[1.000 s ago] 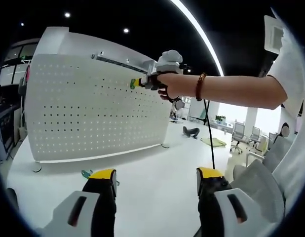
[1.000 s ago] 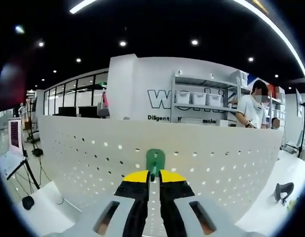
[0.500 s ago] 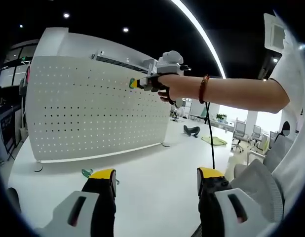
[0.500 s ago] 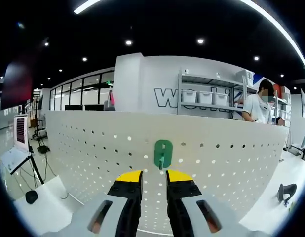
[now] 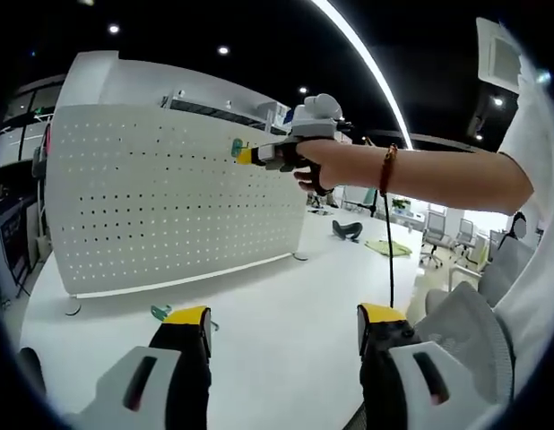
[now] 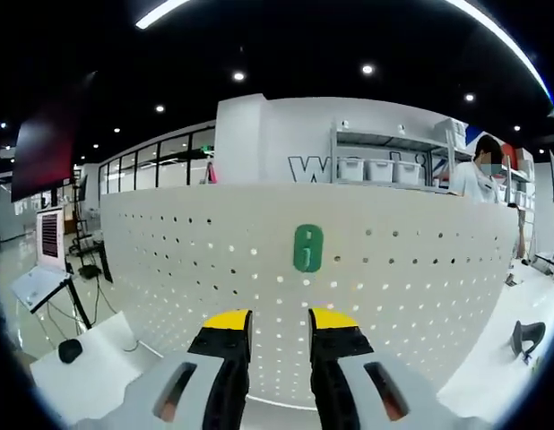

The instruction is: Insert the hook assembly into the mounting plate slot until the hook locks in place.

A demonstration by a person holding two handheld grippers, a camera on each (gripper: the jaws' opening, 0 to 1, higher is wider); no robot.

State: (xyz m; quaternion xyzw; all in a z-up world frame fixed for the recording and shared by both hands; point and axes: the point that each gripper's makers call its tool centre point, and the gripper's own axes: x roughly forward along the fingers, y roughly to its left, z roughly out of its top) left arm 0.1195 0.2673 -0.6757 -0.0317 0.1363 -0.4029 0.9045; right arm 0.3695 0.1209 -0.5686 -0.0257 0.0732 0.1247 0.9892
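The green hook (image 6: 307, 248) sits upright on the white pegboard (image 6: 420, 269), long axis vertical, just ahead of the right gripper (image 6: 280, 320), whose narrowly parted jaws hold nothing.

Green hook (image 6: 307, 248): small oblong tab, upright, seated on white perforated mounting plate (image 6: 169, 260), frame centre in right gripper view. Plate stands vertical (hole grid throughout), hook near its top edge.
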